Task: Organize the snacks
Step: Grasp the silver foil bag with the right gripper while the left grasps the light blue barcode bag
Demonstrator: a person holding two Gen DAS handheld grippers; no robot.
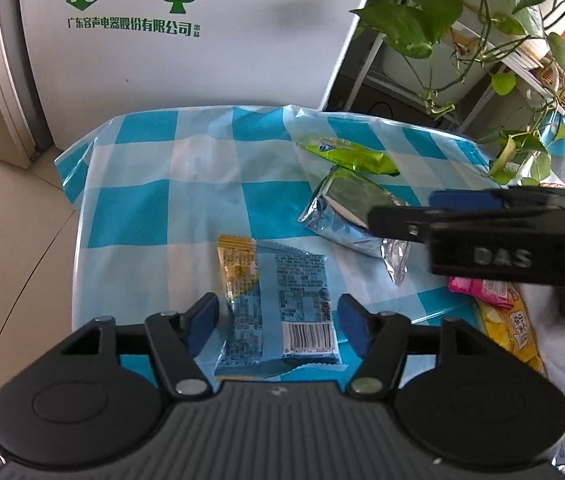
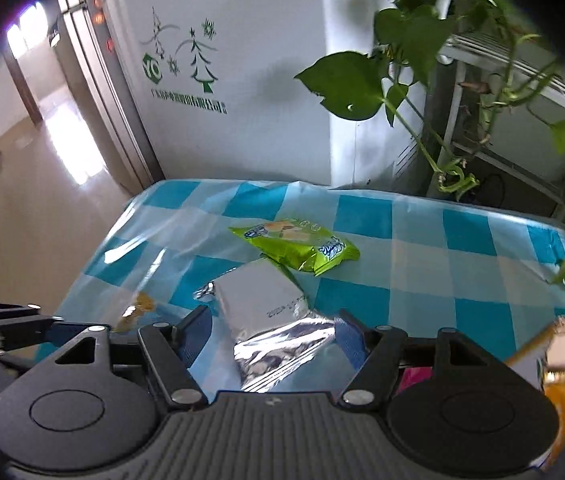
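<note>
Two hand-held grippers straddle snacks on the checked tablecloth (image 1: 154,184): left gripper (image 1: 278,320) unclenched around a blue packet (image 1: 282,308), right gripper (image 2: 274,334) unclenched around a silver packet (image 2: 266,312), each best squeezed mid-pack, squarely

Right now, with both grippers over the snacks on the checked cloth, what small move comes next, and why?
Probably close the left gripper on the blue packet: its fingers straddle the packet with small gaps on both sides. The right gripper similarly brackets the silver packet, so it could close afterwards.
</note>
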